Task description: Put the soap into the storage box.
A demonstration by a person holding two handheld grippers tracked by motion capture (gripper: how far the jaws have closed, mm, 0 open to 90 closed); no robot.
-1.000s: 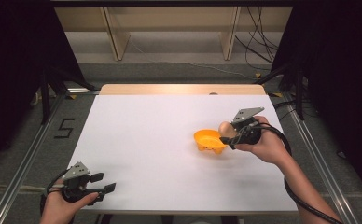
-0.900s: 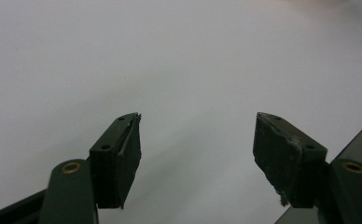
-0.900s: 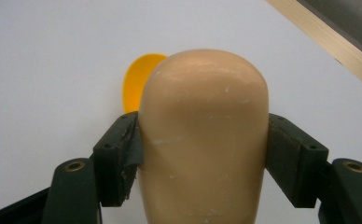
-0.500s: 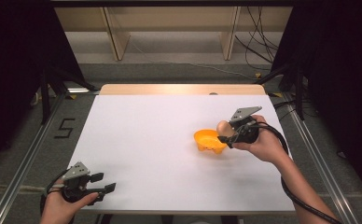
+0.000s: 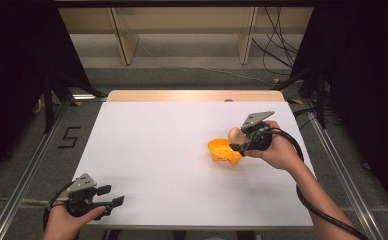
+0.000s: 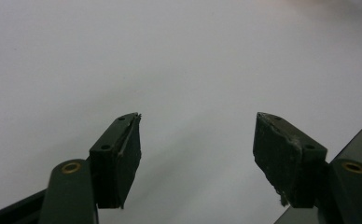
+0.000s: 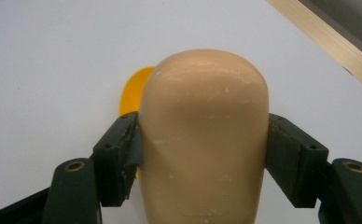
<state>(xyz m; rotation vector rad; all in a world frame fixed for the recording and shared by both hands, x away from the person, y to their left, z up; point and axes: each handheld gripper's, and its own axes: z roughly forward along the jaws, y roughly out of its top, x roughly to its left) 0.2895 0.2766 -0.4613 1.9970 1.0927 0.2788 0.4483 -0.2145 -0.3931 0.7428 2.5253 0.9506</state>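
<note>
A tan egg sits between the jaws of my right gripper, whose pads press on both its sides. In the high view the egg hangs just above the right rim of an orange bowl on the white table, with the right gripper shut on it. A slice of the orange bowl peeks out left of the egg. My left gripper rests at the table's near left corner, and its jaws stand wide apart over bare white surface.
The white table top has a wooden strip along its far edge. Metal frame rails run down both sides. A black cable trails from the right gripper along the forearm.
The right gripper with the egg has shifted very slightly over the bowl. The left gripper has not moved.
</note>
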